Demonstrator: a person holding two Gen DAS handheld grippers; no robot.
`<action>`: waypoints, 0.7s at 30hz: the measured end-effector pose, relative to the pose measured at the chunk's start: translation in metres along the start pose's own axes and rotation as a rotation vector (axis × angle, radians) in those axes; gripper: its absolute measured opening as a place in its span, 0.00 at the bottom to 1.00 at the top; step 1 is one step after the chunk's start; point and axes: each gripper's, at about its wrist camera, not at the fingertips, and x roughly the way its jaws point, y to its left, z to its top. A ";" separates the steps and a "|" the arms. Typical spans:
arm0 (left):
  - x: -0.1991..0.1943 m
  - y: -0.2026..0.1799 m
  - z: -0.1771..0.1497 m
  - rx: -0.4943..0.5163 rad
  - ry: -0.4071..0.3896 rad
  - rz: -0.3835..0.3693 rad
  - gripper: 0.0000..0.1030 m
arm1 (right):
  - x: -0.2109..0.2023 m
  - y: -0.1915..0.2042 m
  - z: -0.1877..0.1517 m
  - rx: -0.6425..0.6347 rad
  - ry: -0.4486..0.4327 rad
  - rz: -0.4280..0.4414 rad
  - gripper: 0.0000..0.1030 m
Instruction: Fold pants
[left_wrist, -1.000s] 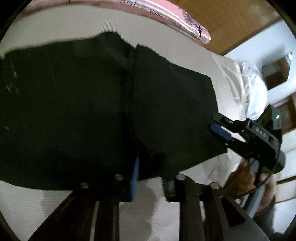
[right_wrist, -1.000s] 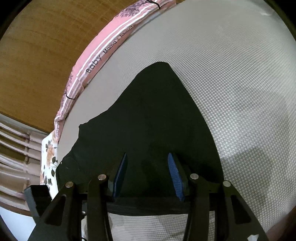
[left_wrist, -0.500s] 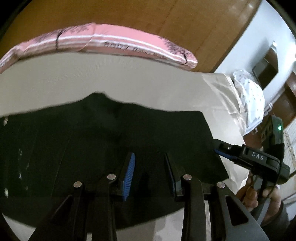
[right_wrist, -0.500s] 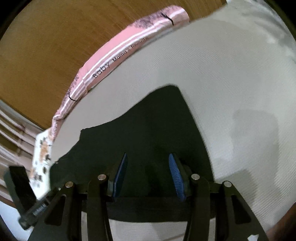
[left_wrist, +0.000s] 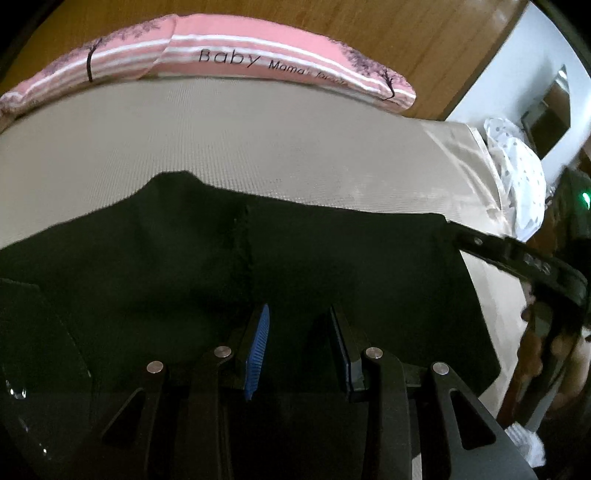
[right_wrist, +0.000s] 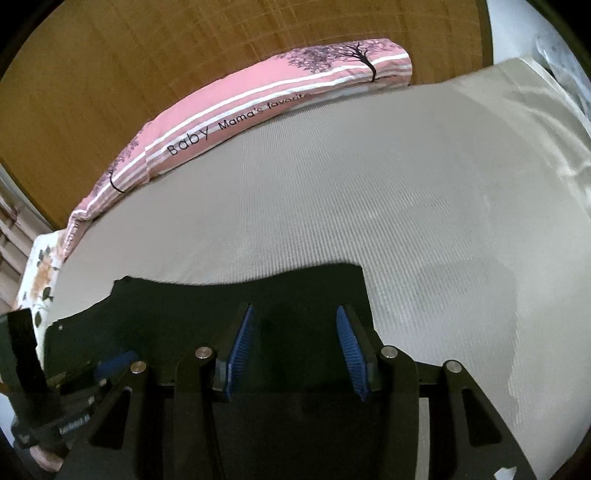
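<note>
black pants (left_wrist: 332, 266) flat on beige mattress (left_wrist: 258, 147) | both grippers tilted down over cloth | l gripper (left_wrist: 301, 350) jaws part-open, nothing clamped | r gripper (right_wrist: 295, 350) jaws apart wider, nothing clamped, near pants' r edge

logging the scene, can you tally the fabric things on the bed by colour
black: 1, the pants
pink: 1, the striped pillow
white with dots: 1, the cloth
white with flowers: 1, the floral cloth
total: 4
</note>
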 end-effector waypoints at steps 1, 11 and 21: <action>0.000 -0.002 -0.001 0.010 -0.001 0.009 0.33 | 0.005 0.001 0.002 -0.019 0.003 -0.013 0.43; -0.004 -0.018 -0.013 0.137 -0.005 0.093 0.35 | 0.011 0.011 -0.004 -0.082 0.029 -0.071 0.43; -0.029 -0.011 -0.050 0.137 0.024 0.095 0.39 | -0.014 0.014 -0.052 -0.066 0.080 -0.061 0.43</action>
